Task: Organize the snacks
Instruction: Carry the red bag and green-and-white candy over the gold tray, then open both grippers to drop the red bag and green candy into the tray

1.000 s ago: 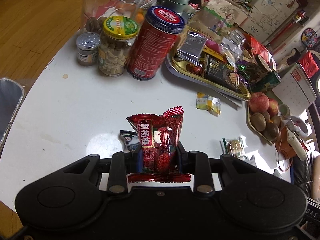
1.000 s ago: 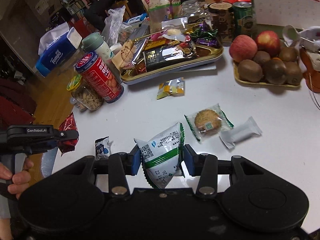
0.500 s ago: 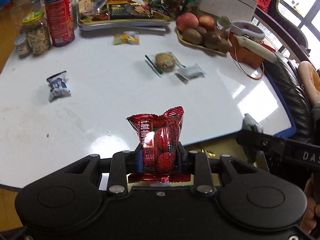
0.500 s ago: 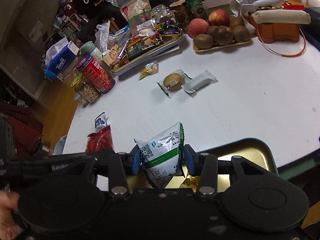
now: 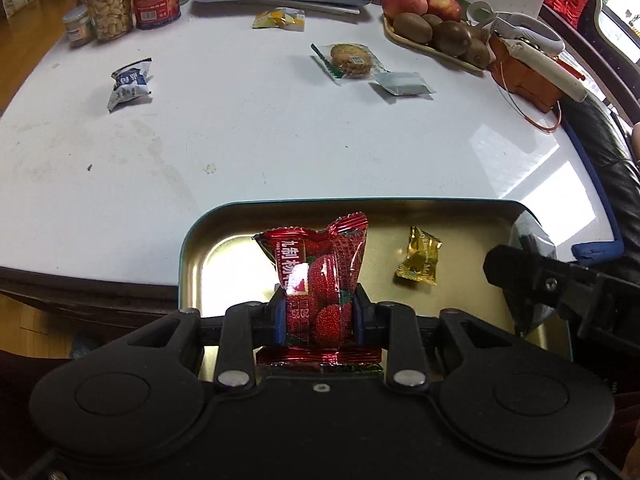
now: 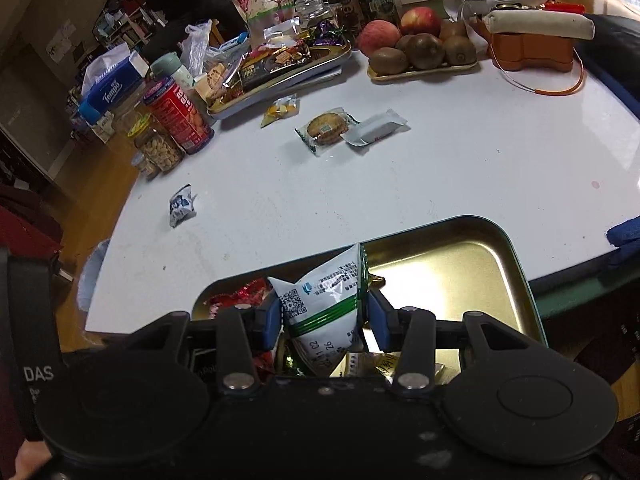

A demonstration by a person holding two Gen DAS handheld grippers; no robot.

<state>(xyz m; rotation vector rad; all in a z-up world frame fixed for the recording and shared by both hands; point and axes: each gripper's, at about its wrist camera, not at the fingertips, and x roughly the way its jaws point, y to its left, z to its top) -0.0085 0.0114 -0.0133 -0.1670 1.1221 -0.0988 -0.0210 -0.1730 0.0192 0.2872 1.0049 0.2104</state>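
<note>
Over a shallow gold metal tray point(image 5: 192, 248), the left gripper point(image 5: 319, 312) clenches a red foil lychee-print packet point(image 5: 320, 280) and the right gripper point(image 6: 322, 318) a white green-striped pouch point(image 6: 324, 308); releasing together risks the grippers colliding.

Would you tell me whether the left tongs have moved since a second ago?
Yes. The left tongs, gripping the red packet, moved back from the nut jar to above the gold tray.

The left gripper point(image 5: 319, 316) points steeply down, its jaws clamped on the sides of a red snack packet point(image 5: 320, 280) that stands upright between the blue pads. The right gripper point(image 6: 324, 320) also tilts downward, its jaws pressing a white and green packet point(image 6: 324, 312) from both sides. In the left wrist view the right gripper's black body point(image 5: 560, 292) shows at the right edge, close beside the left one.
</note>
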